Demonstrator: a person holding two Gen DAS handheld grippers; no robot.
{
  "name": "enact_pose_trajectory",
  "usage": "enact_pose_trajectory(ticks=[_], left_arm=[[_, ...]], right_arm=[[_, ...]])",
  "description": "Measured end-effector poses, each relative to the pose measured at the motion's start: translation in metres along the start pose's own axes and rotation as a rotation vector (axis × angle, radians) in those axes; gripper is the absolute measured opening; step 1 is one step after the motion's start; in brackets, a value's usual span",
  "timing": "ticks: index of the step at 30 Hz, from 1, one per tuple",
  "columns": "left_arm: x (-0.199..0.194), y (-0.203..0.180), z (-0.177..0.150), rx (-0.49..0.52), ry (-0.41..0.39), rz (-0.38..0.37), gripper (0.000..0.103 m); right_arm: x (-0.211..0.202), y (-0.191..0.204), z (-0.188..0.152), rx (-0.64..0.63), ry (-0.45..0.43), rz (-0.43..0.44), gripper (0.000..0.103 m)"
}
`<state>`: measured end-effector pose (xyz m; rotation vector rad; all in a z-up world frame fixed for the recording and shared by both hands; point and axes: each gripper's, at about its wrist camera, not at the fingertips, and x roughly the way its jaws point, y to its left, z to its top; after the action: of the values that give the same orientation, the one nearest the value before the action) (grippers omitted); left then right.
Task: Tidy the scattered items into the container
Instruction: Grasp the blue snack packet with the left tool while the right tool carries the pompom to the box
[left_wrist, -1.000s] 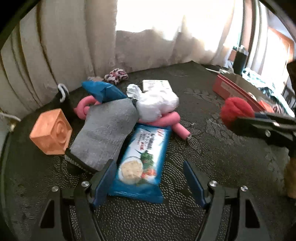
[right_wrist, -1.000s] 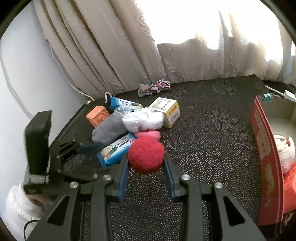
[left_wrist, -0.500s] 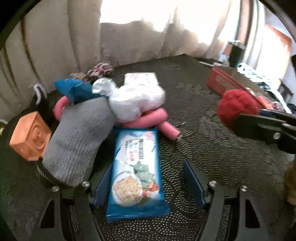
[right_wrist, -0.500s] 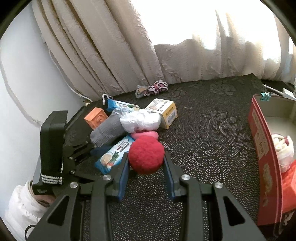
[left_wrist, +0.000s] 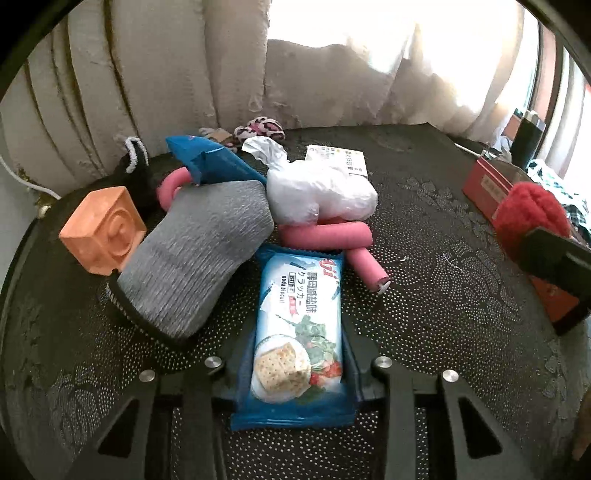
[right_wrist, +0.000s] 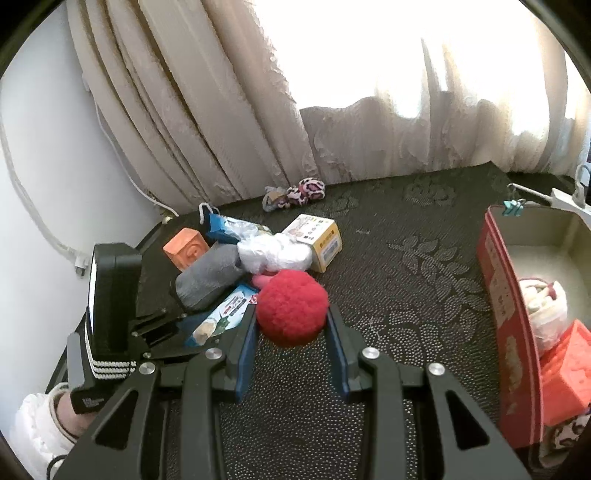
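Observation:
My left gripper (left_wrist: 295, 354) is shut on a blue cracker packet (left_wrist: 295, 332) that lies on the dark patterned cloth. The packet also shows in the right wrist view (right_wrist: 221, 314), with the left gripper (right_wrist: 177, 328) at its near end. My right gripper (right_wrist: 291, 325) is shut on a red pompom ball (right_wrist: 291, 306) and holds it above the cloth; the ball also shows at the right of the left wrist view (left_wrist: 528, 210). The red-walled container (right_wrist: 509, 314) stands at the right and holds several items.
A pile lies behind the packet: grey sock (left_wrist: 199, 251), orange cube (left_wrist: 103, 232), pink foam tube (left_wrist: 325, 236), white plastic bag (left_wrist: 321, 195), blue pouch (left_wrist: 214, 162), small carton (right_wrist: 317, 236). A leopard-print scrunchie (right_wrist: 303, 192) lies by the curtain. The table edge is at left.
My left gripper has moved forward around the cracker packet and closed on it. My right gripper still holds the red ball and has barely moved.

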<state>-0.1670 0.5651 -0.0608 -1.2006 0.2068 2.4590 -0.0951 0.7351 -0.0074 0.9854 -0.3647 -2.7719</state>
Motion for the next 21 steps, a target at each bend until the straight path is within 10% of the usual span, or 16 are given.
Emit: enact_pose_trajectory(ticks=[21], left_arm=[[-0.053, -0.045, 0.012, -0.001, -0.115, -0.131, 0.042]], right_arm=[[-0.068, -0.14, 0.028, 0.278, -0.068, -0.426, 0.045]])
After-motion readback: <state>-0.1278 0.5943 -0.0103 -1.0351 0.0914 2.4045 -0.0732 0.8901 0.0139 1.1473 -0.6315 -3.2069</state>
